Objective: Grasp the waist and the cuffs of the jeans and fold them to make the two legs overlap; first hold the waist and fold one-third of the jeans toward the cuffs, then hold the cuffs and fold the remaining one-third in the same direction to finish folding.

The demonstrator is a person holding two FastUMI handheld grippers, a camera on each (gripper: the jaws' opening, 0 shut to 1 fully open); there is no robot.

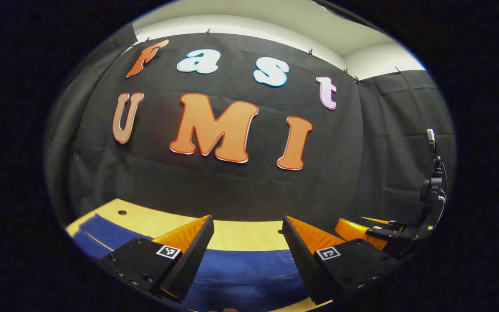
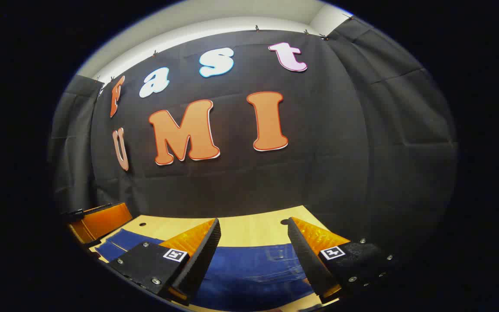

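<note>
Blue jeans [image 1: 245, 273] lie flat on the light wooden table [image 1: 236, 234], spread across its width. My left gripper [image 1: 247, 223] hovers above them, jaws wide apart, nothing between the orange-faced fingers [image 1: 186, 236]. Off to its right sits the right gripper [image 1: 375, 229], orange and black, low over the table. In the right gripper view the jeans [image 2: 254, 271] show stitched seams and a pocket area below my right gripper [image 2: 254, 225], which is open and empty. The left gripper [image 2: 98, 221] appears at that view's left edge, above a leg of the jeans [image 2: 124, 240].
The table's far edge meets the black cloth wall. Small round holes [image 1: 122, 212] [image 2: 141, 225] mark the tabletop near that edge. A black stand with a small camera [image 1: 431, 173] rises at the right of the left gripper view.
</note>
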